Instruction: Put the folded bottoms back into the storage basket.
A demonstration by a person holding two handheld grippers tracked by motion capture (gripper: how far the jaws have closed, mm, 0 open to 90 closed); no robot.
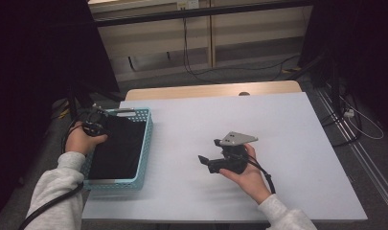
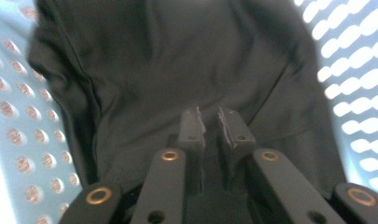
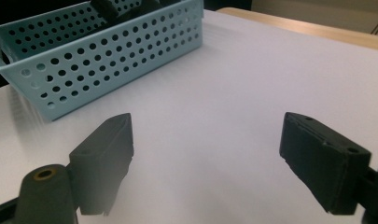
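A black cloth (image 1: 117, 148) lies inside a light blue perforated basket (image 1: 146, 143) at the table's left edge. My left gripper (image 1: 93, 125) reaches down into the basket's far left corner. In the left gripper view the jaws (image 2: 209, 123) stand almost together against the black cloth (image 2: 177, 70), and a thin fold of it seems pinched between the pads. My right gripper (image 1: 208, 150) hovers low over the white table (image 1: 287, 124) near its middle, pointing left toward the basket. Its jaws (image 3: 205, 135) stand wide apart with nothing between them.
The basket's wall (image 3: 107, 56) faces the right gripper across a stretch of bare white tabletop (image 3: 252, 70). A wooden edge (image 1: 211, 90) runs along the table's far side. Cables lie on the floor beyond and to the right.
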